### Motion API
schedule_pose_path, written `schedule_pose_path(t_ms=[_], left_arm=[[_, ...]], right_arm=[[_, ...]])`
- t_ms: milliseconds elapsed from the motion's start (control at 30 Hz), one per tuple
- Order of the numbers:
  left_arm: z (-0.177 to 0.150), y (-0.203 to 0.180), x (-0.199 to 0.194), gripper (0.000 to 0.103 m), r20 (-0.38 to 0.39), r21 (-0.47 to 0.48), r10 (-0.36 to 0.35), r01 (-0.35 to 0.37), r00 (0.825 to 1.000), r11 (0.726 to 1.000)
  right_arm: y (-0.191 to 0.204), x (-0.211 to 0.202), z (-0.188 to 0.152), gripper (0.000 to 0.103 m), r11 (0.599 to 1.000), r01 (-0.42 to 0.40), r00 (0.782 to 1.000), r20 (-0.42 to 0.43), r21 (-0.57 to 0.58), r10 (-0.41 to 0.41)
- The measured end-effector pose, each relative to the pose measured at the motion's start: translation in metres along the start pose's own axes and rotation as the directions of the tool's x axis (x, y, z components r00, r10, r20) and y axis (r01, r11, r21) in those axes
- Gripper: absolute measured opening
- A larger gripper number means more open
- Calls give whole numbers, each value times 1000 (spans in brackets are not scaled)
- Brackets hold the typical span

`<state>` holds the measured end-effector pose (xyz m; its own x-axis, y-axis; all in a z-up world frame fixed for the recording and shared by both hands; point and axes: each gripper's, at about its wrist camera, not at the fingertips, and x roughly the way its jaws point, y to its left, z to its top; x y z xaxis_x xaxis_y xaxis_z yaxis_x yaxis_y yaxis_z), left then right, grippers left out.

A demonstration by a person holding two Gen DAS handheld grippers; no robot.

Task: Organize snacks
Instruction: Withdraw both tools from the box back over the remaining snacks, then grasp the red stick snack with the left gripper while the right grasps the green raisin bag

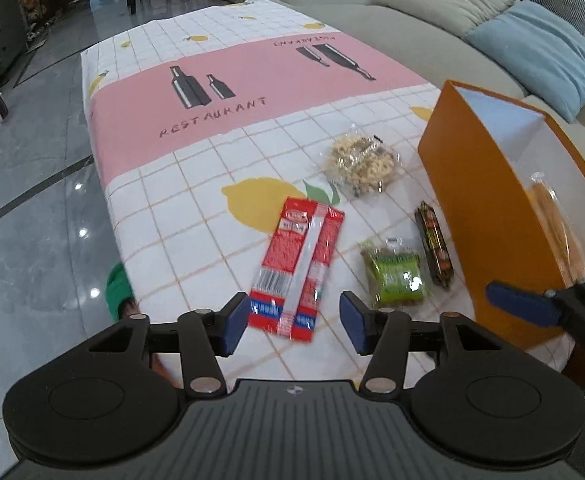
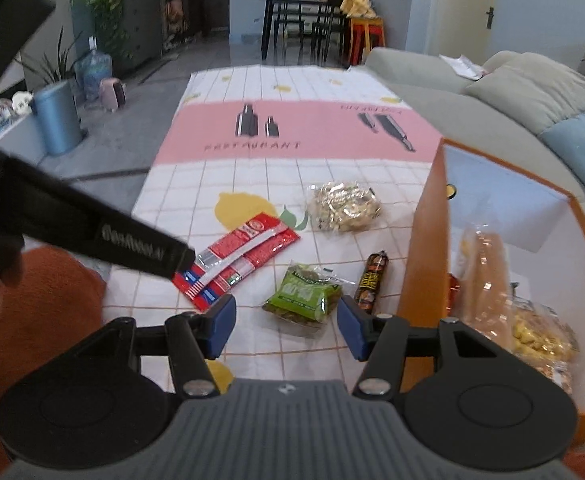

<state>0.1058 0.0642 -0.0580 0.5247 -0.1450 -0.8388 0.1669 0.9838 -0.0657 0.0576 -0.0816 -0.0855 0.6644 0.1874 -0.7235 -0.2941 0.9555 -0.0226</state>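
A red snack packet point(image 1: 300, 268) lies flat on the tablecloth. Its near end sits between the blue pads of my left gripper point(image 1: 294, 322), which is open and not pressing on it. In the right wrist view, my right gripper point(image 2: 287, 328) is open just short of a green packet point(image 2: 304, 300). A dark sausage stick point(image 2: 372, 280) lies beside the green packet. Farther back is a clear bag of pale snacks point(image 2: 344, 204). The orange box point(image 2: 420, 248) at the right holds several bagged snacks point(image 2: 488, 280).
The patterned tablecloth point(image 1: 212, 92) ends at the left edge above grey floor tiles point(image 1: 32, 200). A sofa with cushions point(image 1: 532, 40) runs along the right behind the box. A green slipper point(image 1: 118, 288) shows below the table edge. An orange sleeve point(image 2: 44, 300) fills the lower left.
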Motion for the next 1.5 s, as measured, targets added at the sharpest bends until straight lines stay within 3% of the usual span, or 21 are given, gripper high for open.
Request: schedule_pose_path(t_ms=[133, 333, 533, 633, 867, 1033, 1200, 1500], left_arm=[[8, 6, 11, 65, 11, 2, -13, 13, 1000, 1000], [11, 12, 29, 65, -6, 15, 55, -55, 998, 998], [14, 19, 44, 65, -44, -13, 30, -31, 999, 999], [15, 17, 52, 67, -58, 5, 16, -15, 998, 1000], [21, 5, 77, 72, -109, 98, -31, 42, 994, 994], [20, -3, 90, 73, -124, 167, -32, 52, 992, 985], [20, -4, 103, 76, -151, 176, -34, 61, 988, 982], [19, -8, 108, 87, -112, 185, -25, 46, 993, 982]], right_arm=[[-3, 28, 8, 55, 999, 17, 997, -69, 48, -14], [-15, 59, 15, 56, 981, 42, 988, -152, 189, -13], [-21, 86, 17, 57, 969, 70, 979, -205, 236, -21], [-24, 95, 18, 57, 968, 52, 978, -209, 245, 0], [-30, 97, 15, 45, 977, -11, 981, -188, 213, 52], [-28, 94, 10, 45, 983, -27, 983, -173, 183, 59], [-30, 96, 8, 46, 983, -40, 984, -166, 177, 70], [-31, 101, 4, 49, 982, -45, 983, -165, 185, 77]])
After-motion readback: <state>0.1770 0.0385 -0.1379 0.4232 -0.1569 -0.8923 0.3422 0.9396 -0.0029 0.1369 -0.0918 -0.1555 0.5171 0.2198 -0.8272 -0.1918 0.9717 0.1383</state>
